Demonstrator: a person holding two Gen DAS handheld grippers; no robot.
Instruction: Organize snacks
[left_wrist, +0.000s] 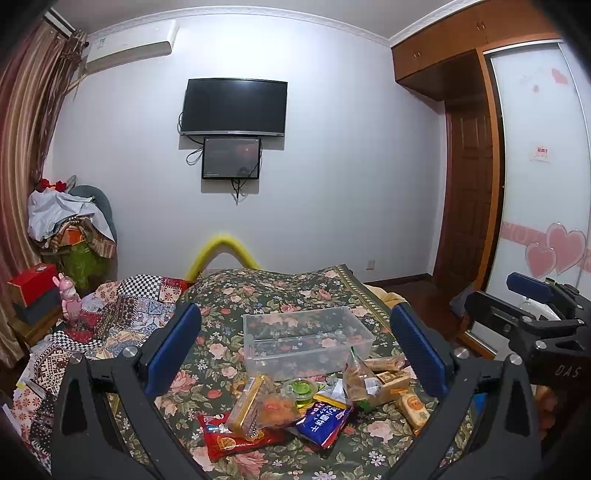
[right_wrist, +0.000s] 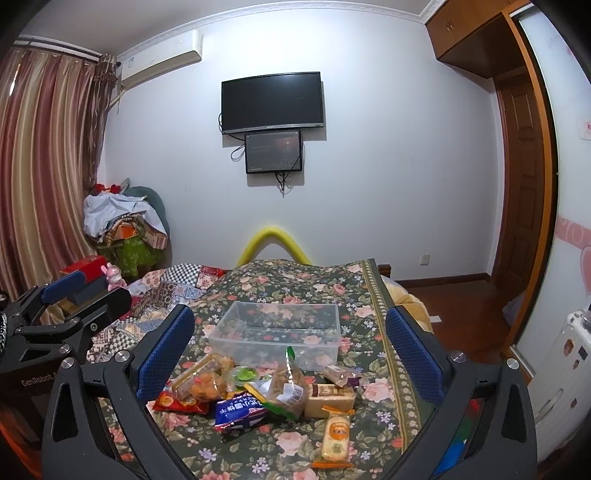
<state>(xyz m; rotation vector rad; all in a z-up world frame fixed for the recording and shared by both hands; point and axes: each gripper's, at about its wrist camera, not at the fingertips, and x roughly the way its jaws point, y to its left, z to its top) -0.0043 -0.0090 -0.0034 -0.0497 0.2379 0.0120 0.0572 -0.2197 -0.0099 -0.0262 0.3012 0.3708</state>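
The snacks lie in a loose heap on the flowered bedspread (right_wrist: 373, 291), just in front of the clear plastic bin (right_wrist: 277, 334), which sits empty and upright a little farther up the bed. By the look of it no packet has yet been picked, so the step in hand is choosing and taking the first one. It would go best to start with a packet that lies apart from the rest: the orange-edged biscuit packet (right_wrist: 334, 435) sits by itself at the near edge, on the right claw's side, and can be pinched across its narrow width without stirring the heap. The knotted bag of nuts (right_wrist: 286, 387) leans on the tan box (right_wrist: 328, 398) and overlaps the blue packet (right_wrist: 240, 408), so lifting it first may drag its neighbours. The red packet (left_wrist: 236, 439) lies under the long yellow bar (left_wrist: 245, 404) and should wait. The small green cup (left_wrist: 301, 389) is better taken by its rim than squeezed. The left claw (left_wrist: 295, 350) is spread wide, holding and touching nothing, poised above the heap. The right claw (right_wrist: 290, 350) is likewise wide open and empty, clear of every packet.
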